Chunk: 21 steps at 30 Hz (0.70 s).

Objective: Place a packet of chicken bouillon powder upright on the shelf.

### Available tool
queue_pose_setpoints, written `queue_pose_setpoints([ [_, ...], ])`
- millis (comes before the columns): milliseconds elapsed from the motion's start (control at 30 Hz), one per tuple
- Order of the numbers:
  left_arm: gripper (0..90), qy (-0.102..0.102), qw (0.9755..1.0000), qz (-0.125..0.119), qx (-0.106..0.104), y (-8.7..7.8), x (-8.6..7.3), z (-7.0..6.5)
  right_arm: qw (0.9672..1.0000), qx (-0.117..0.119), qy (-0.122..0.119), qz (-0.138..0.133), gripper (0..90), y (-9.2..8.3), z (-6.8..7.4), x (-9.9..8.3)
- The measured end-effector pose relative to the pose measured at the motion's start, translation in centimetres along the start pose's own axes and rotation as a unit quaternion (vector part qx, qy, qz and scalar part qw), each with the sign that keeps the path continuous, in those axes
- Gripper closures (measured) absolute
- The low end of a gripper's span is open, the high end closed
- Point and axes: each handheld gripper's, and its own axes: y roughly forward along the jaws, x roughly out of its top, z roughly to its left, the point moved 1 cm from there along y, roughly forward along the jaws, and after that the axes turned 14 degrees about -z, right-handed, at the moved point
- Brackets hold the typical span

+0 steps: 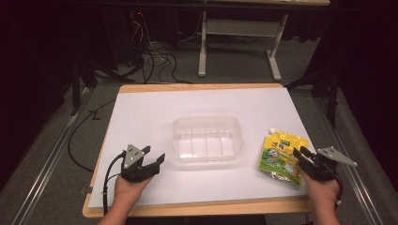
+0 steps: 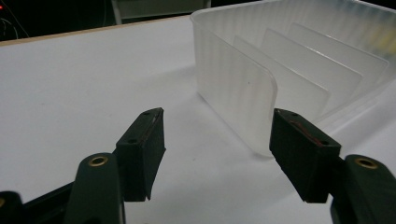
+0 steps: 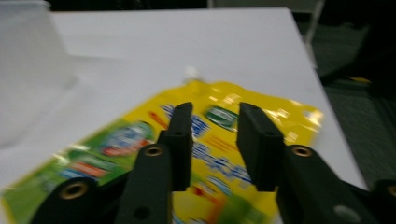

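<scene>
A yellow and green spouted pouch (image 1: 280, 157) lies flat on the white table top (image 1: 155, 112) at the right. My right gripper (image 1: 302, 154) hovers over the pouch's near right edge. In the right gripper view the pouch (image 3: 233, 112) spreads under the right gripper (image 3: 215, 109), whose jaws stand a little apart with nothing between them. My left gripper (image 1: 155, 153) rests at the front left, open wide, just left of a clear plastic tub (image 1: 206, 138). In the left gripper view the tub's near corner (image 2: 243, 88) stands just beyond the left gripper (image 2: 217, 116).
The tub has ribbed clear walls and thin dividers inside (image 2: 299, 70). A wooden table edge (image 1: 197, 87) runs along the back. Cables (image 1: 155, 61) and a desk frame (image 1: 239, 28) sit on the dark floor behind.
</scene>
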Motion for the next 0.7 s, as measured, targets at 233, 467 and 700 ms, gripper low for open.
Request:
queue_pose_setpoints([
  [233,36.6,0.006,1.0000,0.002,-0.004,0.4,-0.1,-0.4,0.9940,-0.062,0.049,0.075,90.0,-0.2,-3.4,-2.4],
  [467,36.5,0.007,0.9999,0.008,-0.007,0.4,-0.1,-0.6,0.9915,-0.058,0.074,0.090,90.0,0.1,-3.8,-3.0],
  [700,36.5,0.007,0.9998,0.013,-0.009,0.4,-0.3,-0.8,0.9914,-0.039,0.083,0.093,90.0,0.3,-3.3,-3.0],
])
